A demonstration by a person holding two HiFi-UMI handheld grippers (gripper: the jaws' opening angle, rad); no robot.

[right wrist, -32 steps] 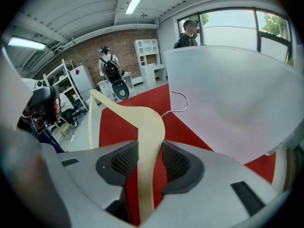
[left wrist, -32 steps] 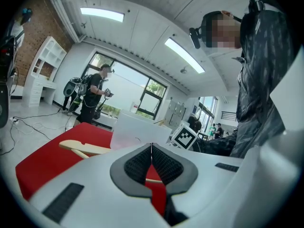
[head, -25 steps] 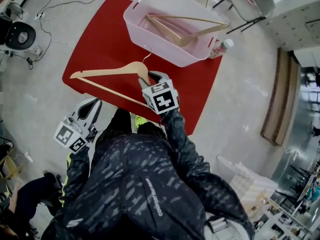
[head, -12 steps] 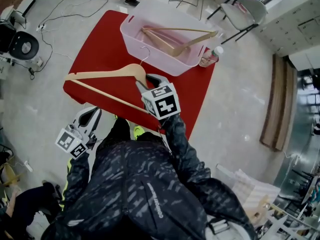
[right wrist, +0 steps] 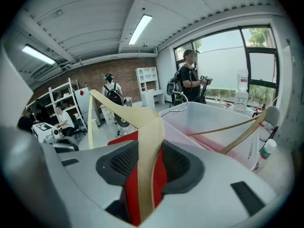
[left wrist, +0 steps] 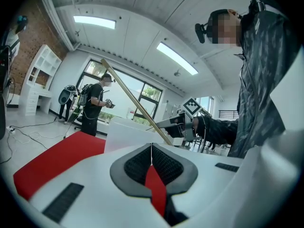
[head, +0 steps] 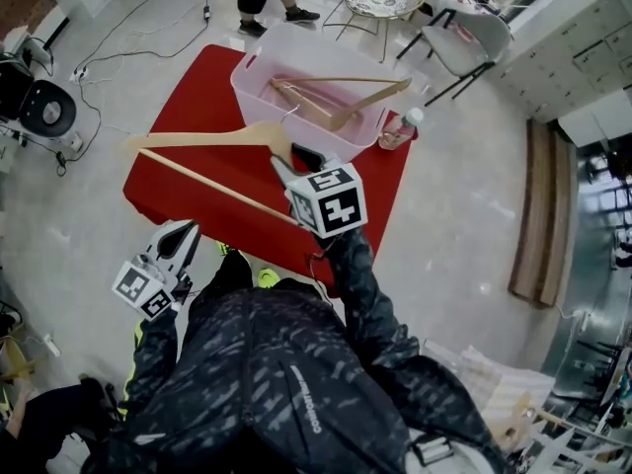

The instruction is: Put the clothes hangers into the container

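1. left claw: jaws together, nothing in them. It sits off the near-left edge of the red tabletop, probably just keeping out of the way.
2. wooden hanger: in the air over the tabletop. One arm sticks out past the left edge and the hook points at the container.
3. right claw: clamped on that hanger at the neck, just under the hook. That looks close to the balance point, so I'd guess it carries without swinging.
4. pale pink plastic container: on the far side of the tabletop, open top, just beyond the held hanger. The second hanger already lies inside, slanted, with one end up by the right rim.
5. plastic bottle: just beside the container's right end.
6. count: 2 hangers (1 gripped, 1 in the container), 1 container, 1 bottle, 2 claws.
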